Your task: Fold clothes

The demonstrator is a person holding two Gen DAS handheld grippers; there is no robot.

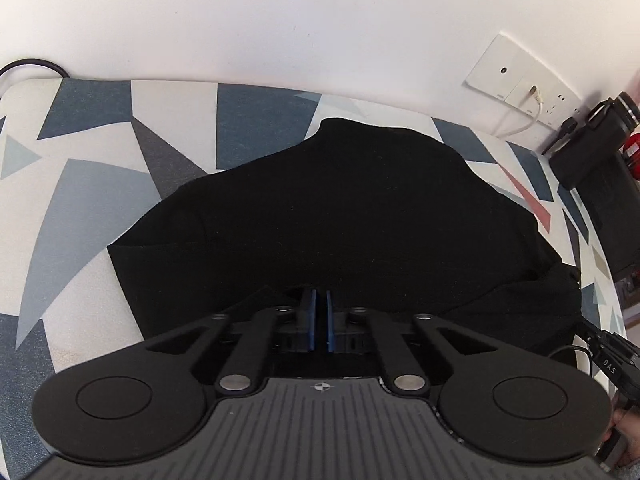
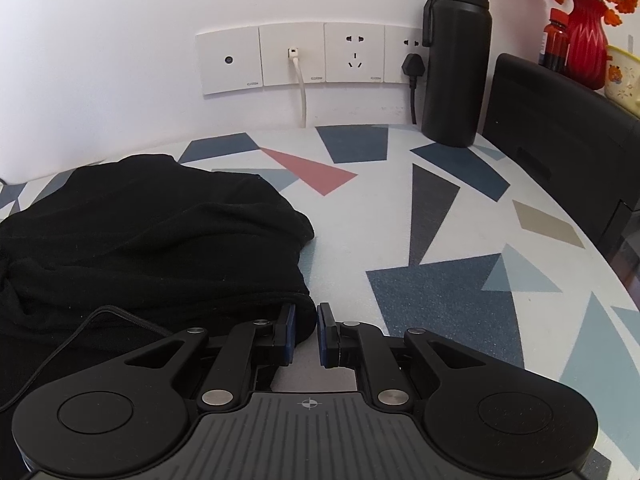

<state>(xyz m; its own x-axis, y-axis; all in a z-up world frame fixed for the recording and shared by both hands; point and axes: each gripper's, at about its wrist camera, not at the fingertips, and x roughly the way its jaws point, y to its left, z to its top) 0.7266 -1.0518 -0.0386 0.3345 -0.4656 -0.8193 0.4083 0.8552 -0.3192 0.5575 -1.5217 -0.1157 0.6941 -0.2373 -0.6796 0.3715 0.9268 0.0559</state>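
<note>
While the left hand-held gripper [image 1: 321, 304] sits closed over the black garment [image 1: 340, 216] on the patterned desk [image 1: 80, 184], the right hand-held gripper [image 2: 306, 320] pinches the garment's edge. Only the right view shows a black bottle [image 2: 456, 64].

Both handheld tools look alike: the left gripper [image 1: 321, 300] and the right gripper [image 2: 306, 316] are matte black, with blue pads on the fingers [image 1: 310, 312], silver pivot screws, round side caps and a ribbed grey deck bearing a small crosshair mark. A thin black cable [image 2: 68, 332] trails beside the right one (letters "DAS" show on its casing in the left view).
</note>
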